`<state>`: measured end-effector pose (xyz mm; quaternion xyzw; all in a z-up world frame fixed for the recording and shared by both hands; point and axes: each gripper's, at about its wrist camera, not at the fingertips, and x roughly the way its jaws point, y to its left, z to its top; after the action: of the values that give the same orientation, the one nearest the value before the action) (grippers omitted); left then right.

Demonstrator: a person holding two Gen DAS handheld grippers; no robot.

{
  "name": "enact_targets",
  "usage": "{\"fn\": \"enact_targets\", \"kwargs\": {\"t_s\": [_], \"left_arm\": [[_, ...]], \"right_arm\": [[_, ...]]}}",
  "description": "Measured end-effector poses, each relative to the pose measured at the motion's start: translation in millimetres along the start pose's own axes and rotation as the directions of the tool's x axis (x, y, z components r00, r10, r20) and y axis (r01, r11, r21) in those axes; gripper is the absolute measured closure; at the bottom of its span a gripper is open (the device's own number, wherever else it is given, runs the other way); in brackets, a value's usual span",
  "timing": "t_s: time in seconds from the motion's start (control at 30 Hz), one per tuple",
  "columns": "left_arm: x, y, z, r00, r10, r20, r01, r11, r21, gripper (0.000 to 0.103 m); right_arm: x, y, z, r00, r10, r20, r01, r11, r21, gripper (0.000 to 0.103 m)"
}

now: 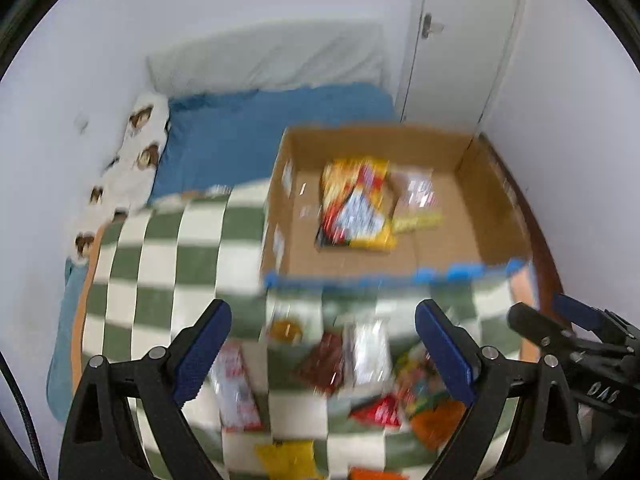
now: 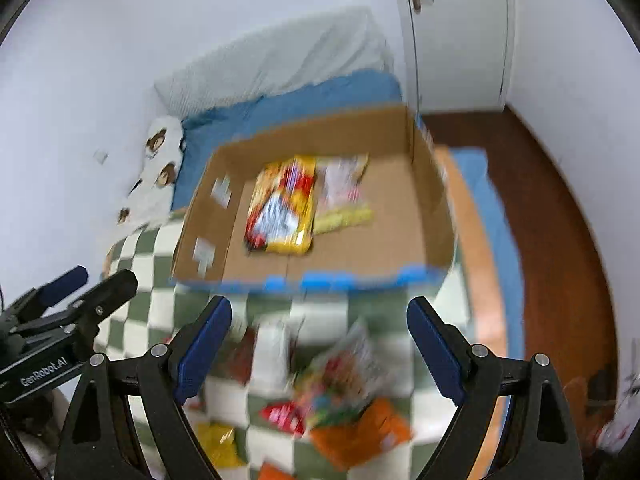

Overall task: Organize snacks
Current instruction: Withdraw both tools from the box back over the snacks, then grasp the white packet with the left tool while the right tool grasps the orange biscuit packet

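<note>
Two hand-held grippers hang over a bed strewn with snacks, both views blurred. The left gripper [image 1: 323, 344] has its blue-padded jaws spread wide with nothing between them; the right gripper [image 2: 319, 340] likewise stands wide apart and empty.

Below them, on a green-and-white checked blanket [image 1: 160, 264], lies a loose heap of snack packets [image 2: 332, 392]: a red pack [image 1: 378, 412], an orange bag [image 2: 360, 436], a yellow bag [image 1: 286, 456] and a silvery packet [image 1: 368, 350], most overlapping or just beside one another.

Just beyond the heap sits an open cardboard box [image 1: 492, 216] with a blue-taped near edge. Inside, a large yellow-and-red snack bag [image 2: 282, 208] lies flat, with a pale packet [image 2: 344, 186] touching its right side.

Farther back, a blue sheet [image 1: 260, 128] and a white pillow [image 1: 272, 56] rest against the wall, near a white door [image 1: 468, 32].
</note>
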<state>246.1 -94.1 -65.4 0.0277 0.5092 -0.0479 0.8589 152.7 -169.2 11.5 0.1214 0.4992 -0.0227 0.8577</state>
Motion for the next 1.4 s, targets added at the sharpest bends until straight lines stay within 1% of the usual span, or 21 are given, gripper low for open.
{"fn": "enact_targets", "kwargs": {"t_s": [0.1,0.2,0.27,0.37,0.5,0.57,0.63,0.67,0.7,0.77,0.8,0.83,0.9,0.93,0.97,1.07,1.13,1.17,1.27,1.33,1.4], "left_arm": [[19,14,-36,0.996,0.02,-0.086,-0.022,0.999,-0.024,0.009],[44,24,-67,0.98,0.003,-0.197,-0.015,0.998,-0.062,0.009],[61,25,-80,0.97,0.002,-0.244,-0.02,0.997,-0.074,0.009],[82,19,-85,0.957,-0.001,-0.291,-0.019,0.998,-0.065,0.009],[111,5,-78,0.937,-0.041,-0.347,0.017,0.997,-0.07,0.009],[126,-4,-69,0.928,-0.058,-0.369,0.036,0.997,-0.065,0.009],[141,-16,-59,0.919,-0.072,-0.387,0.054,0.997,-0.057,0.009],[148,-21,-54,0.916,-0.072,-0.396,0.057,0.997,-0.049,0.009],[157,-28,-49,0.911,-0.074,-0.405,0.065,0.997,-0.038,0.009],[177,-41,-44,0.896,-0.073,-0.438,0.077,0.997,-0.008,0.009],[186,-47,-42,0.89,-0.06,-0.452,0.073,0.997,0.01,0.009],[194,-52,-42,0.886,-0.054,-0.46,0.074,0.997,0.024,0.009],[205,-58,-44,0.885,-0.043,-0.463,0.074,0.996,0.049,0.025],[207,-60,-46,0.884,-0.045,-0.466,0.08,0.995,0.056,0.045],[209,-60,-49,0.881,-0.048,-0.471,0.083,0.995,0.055,0.052],[198,-56,-59,0.9,-0.038,-0.434,0.072,0.995,0.062,0.053],[187,-49,-74,0.905,-0.023,-0.424,0.056,0.996,0.066,0.054],[183,-45,-83,0.906,-0.012,-0.422,0.046,0.996,0.071,0.054],[171,-32,-117,0.901,0.029,-0.434,0.009,0.996,0.087,0.054],[168,-21,-138,0.89,0.026,-0.455,0.001,0.998,0.058,0.054],[168,-13,-153,0.885,0.017,-0.464,-0.004,1.0,0.03,0.054]], "right_arm": [[13,-6,-33,0.997,0.028,-0.072,-0.025,0.999,0.047,0.011],[34,-19,-67,0.988,0.061,-0.143,-0.042,0.99,0.137,0.011],[51,-32,-92,0.979,0.07,-0.191,-0.029,0.977,0.212,0.011],[75,-55,-121,0.969,0.058,-0.239,0.019,0.951,0.308,0.011],[112,-91,-155,0.946,0.106,-0.305,0.061,0.868,0.493,0.012],[128,-106,-169,0.938,0.16,-0.308,0.055,0.808,0.587,0.012],[136,-109,-175,0.94,0.158,-0.302,0.061,0.794,0.605,0.013],[138,-108,-177,0.944,0.145,-0.296,0.066,0.796,0.601,0.016],[139,-108,-178,0.946,0.135,-0.294,0.071,0.801,0.594,0.027],[136,-107,-178,0.95,0.099,-0.296,0.087,0.827,0.556,0.038],[134,-107,-179,0.95,0.091,-0.299,0.088,0.84,0.536,0.043],[133,-107,-179,0.95,0.088,-0.301,0.086,0.851,0.519,0.045],[129,-109,-178,0.943,0.075,-0.323,0.091,0.879,0.467,0.046],[127,-109,-178,0.939,0.065,-0.338,0.095,0.896,0.434,0.046],[125,-110,-176,0.932,0.046,-0.36,0.103,0.917,0.385,0.046],[123,-107,-167,0.916,-0.025,-0.401,0.132,0.961,0.243,0.046],[126,-103,-165,0.902,-0.076,-0.425,0.151,0.978,0.144,0.046],[127,-102,-165,0.898,-0.087,-0.431,0.154,0.98,0.124,0.046],[131,-101,-169,0.888,-0.104,-0.448,0.17,0.979,0.109,0.045],[133,-101,-172,0.891,-0.11,-0.44,0.177,0.977,0.116,0.044],[132,-101,-174,0.898,-0.112,-0.425,0.185,0.974,0.132,0.044]]}}
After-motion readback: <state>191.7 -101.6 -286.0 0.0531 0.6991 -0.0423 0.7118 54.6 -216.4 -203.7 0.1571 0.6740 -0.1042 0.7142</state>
